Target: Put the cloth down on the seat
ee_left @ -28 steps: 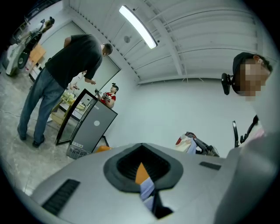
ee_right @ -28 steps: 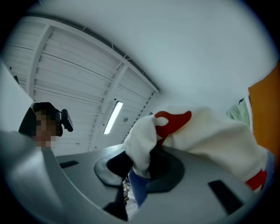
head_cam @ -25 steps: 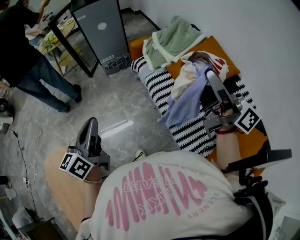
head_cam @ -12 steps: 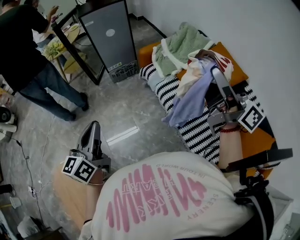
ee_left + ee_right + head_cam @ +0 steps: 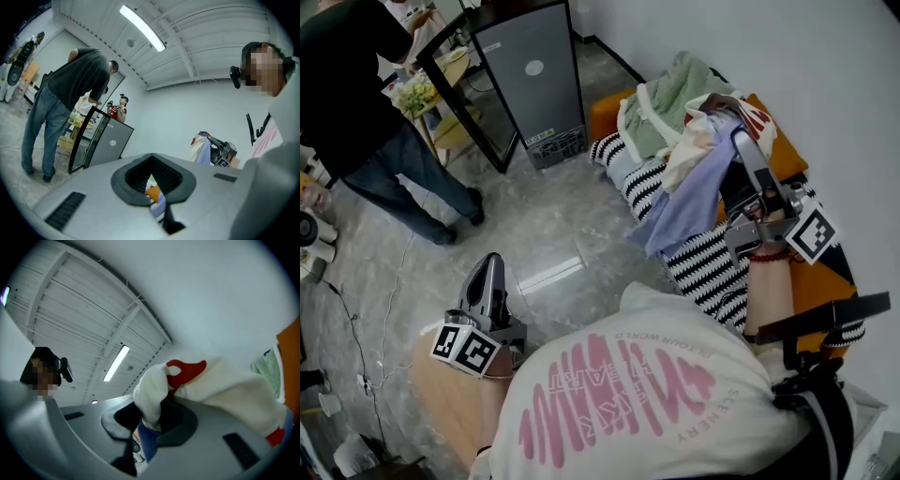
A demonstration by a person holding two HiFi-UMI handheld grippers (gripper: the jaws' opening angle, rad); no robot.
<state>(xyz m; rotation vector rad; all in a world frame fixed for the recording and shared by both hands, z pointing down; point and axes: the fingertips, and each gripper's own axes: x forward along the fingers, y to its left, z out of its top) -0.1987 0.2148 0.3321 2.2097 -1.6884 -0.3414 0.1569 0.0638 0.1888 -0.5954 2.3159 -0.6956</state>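
Task in progress: the right gripper, its fingers clamped on a bunch of the cream, red and lavender cloth, holds it lifted over the striped sofa seat, still to be lowered and released; the left gripper is closed and empty.

Seat: orange, running along the white wall. A black-and-white striped cover lies over most of its length and hangs over the front edge. At the far end a green towel with a white border lies crumpled on the seat. The cloth hangs over the striped cover; whether it touches cannot be told. Floor: grey, glossy stone. On it, near the seat's far end, stand a grey cabinet and a dark crate just in front of it.
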